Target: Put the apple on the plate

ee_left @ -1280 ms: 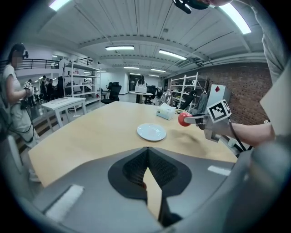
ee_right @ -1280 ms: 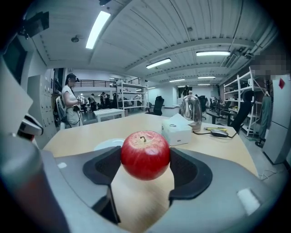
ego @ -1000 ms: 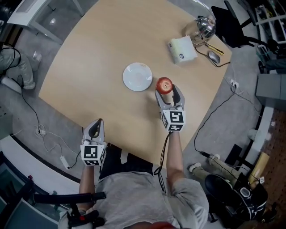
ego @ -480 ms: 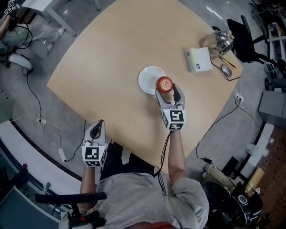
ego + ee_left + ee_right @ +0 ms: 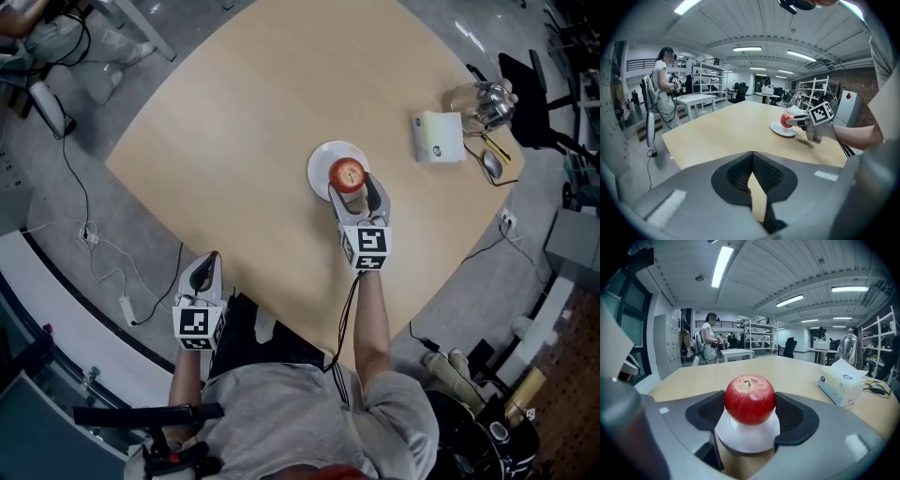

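Head view: at frame center, 1 apple (image 5: 348, 174) is clamped in the right gripper (image 5: 354, 185) over 1 white plate (image 5: 322, 161) on the desk (image 5: 234, 131), seemingly ready for lowering.

Left gripper view: the left gripper (image 5: 752, 172) is closed and empty, probably idle because 1 gripper suffices.

Right gripper view: the jaws pinch the apple's sides at center, with the plate beneath.

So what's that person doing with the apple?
A person holds a gripper in each hand. The right gripper is clamped on the red apple and holds it right over the white plate on the table. I can't tell whether the apple touches the plate. The left gripper is shut and empty, by the table's near edge.
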Demonstrator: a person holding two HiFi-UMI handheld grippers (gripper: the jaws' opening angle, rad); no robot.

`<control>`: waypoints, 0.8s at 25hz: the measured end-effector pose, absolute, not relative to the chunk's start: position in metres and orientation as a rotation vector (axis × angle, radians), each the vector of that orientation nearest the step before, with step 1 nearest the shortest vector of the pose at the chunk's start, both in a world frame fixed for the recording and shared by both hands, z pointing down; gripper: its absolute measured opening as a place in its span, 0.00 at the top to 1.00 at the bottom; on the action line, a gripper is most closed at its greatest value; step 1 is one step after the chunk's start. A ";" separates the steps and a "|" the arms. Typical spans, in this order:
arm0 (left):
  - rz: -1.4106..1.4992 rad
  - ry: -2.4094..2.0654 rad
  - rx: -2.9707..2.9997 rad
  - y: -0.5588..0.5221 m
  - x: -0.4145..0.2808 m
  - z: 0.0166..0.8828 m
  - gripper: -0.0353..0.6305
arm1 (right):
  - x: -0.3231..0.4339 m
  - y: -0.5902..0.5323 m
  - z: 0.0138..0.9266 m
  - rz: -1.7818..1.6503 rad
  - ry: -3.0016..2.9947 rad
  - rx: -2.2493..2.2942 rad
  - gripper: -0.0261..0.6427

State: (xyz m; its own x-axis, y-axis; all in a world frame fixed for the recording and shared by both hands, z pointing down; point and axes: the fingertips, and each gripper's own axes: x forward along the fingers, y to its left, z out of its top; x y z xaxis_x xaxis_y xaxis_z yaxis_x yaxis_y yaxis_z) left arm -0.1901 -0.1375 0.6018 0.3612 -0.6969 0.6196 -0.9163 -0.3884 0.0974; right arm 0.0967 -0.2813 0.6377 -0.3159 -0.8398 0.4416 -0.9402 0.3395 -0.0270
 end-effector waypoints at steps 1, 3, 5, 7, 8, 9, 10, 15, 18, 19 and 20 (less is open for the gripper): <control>0.690 -1.404 2.196 -0.137 -0.192 0.602 0.92 | 0.094 -0.282 0.639 0.398 -2.261 1.568 0.45; 0.691 -1.406 2.191 -0.138 -0.192 0.604 0.92 | 0.092 -0.284 0.645 0.398 -2.262 1.555 0.45; 0.692 -1.411 2.184 -0.140 -0.191 0.606 0.92 | 0.093 -0.285 0.651 0.402 -2.256 1.551 0.45; 0.696 -1.411 2.178 -0.141 -0.191 0.609 0.92 | 0.095 -0.287 0.655 0.408 -2.253 1.555 0.45; 0.698 -1.409 2.177 -0.141 -0.191 0.611 0.92 | 0.096 -0.288 0.657 0.411 -2.252 1.557 0.45; 0.700 -1.408 2.175 -0.142 -0.191 0.613 0.92 | 0.096 -0.289 0.659 0.414 -2.252 1.556 0.45; 0.702 -1.407 2.173 -0.142 -0.190 0.614 0.92 | 0.096 -0.290 0.661 0.416 -2.253 1.555 0.45; 0.708 -1.396 2.176 -0.143 -0.186 0.617 0.92 | 0.098 -0.289 0.664 0.425 -2.257 1.561 0.45; 0.708 -1.395 2.179 -0.143 -0.186 0.616 0.92 | 0.097 -0.289 0.663 0.434 -2.259 1.570 0.44; 0.707 -1.395 2.180 -0.143 -0.186 0.615 0.92 | 0.097 -0.289 0.663 0.434 -2.258 1.575 0.44; 0.707 -1.396 2.181 -0.143 -0.186 0.615 0.92 | 0.097 -0.289 0.663 0.431 -2.257 1.579 0.44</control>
